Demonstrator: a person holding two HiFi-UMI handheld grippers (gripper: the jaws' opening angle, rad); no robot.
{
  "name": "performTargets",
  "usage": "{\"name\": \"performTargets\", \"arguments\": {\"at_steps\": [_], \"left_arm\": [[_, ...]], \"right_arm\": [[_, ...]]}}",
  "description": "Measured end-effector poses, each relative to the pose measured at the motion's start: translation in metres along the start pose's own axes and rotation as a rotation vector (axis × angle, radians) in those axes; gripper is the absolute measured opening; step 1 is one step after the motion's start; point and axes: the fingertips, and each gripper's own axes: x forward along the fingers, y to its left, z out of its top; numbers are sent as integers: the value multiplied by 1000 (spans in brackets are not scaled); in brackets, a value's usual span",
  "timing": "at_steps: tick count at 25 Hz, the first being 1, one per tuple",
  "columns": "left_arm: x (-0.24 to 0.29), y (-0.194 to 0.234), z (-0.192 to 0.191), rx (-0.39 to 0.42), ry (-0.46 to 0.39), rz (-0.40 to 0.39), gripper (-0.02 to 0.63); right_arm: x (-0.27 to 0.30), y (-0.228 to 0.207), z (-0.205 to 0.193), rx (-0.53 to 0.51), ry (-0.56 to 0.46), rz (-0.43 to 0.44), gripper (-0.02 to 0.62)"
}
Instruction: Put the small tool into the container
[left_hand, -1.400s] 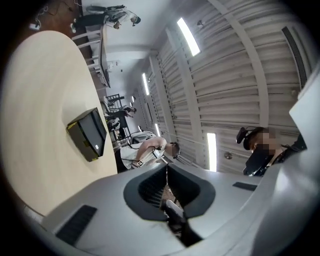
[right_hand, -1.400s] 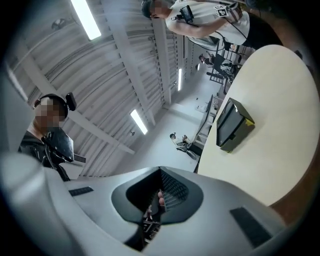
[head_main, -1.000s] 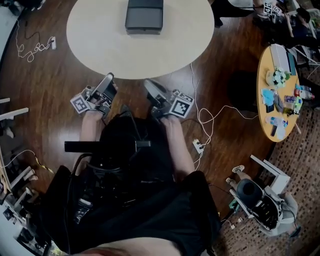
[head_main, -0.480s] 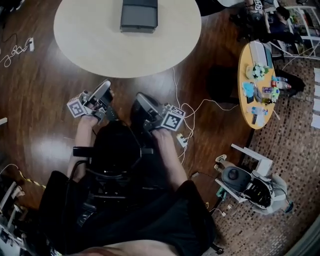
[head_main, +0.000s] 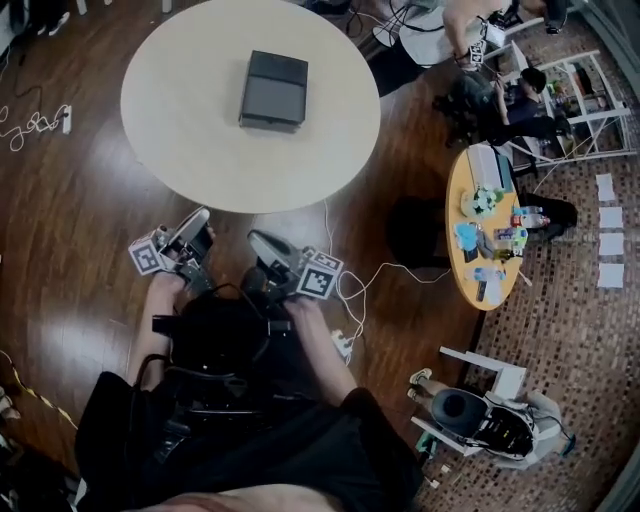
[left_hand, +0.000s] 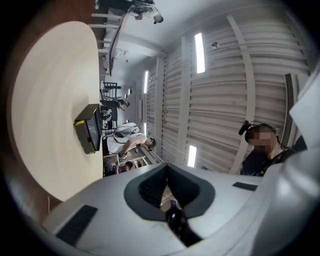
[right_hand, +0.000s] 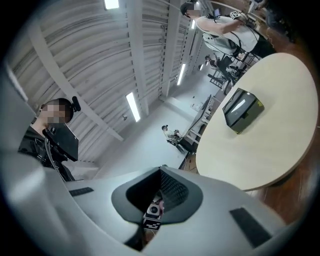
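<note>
The container (head_main: 273, 90), a flat dark-grey rectangular box, lies near the middle of the round pale desk (head_main: 190, 160). Just off the desk's near edge, the left hand-held gripper (head_main: 198, 215) and the right hand-held gripper (head_main: 258, 240) each have their jaws pressed together.

Container (head_main: 272, 90) sits on the round table (head_main: 180, 150), far side; left gripper (head_main: 197, 218) and right gripper (head_main: 258, 242) side by side before its near edge.
</note>
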Motion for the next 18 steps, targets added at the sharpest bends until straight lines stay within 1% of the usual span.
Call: {"name": "performTargets", "arguments": {"at_steps": [2,6,9,14,18], "left_arm": [[-15,-1,4,1,-24,13,0],[-35,0,10,4,-55,28,0],[-36,2,0,-13,-45,40,0],[-22,12,-16,-37,-1,31,0],[-30,9,-40,-88,-2,90,-1]], "right_arm": [[4,-1,-10,18,7,6,-21],[13,-1,-18,15,26,14,-21],[10,2,-19,23,30,23,-21],[-2,-4,-15,33,10,25,-21],[-21,-5,-30,86,20,14,-21]]}}
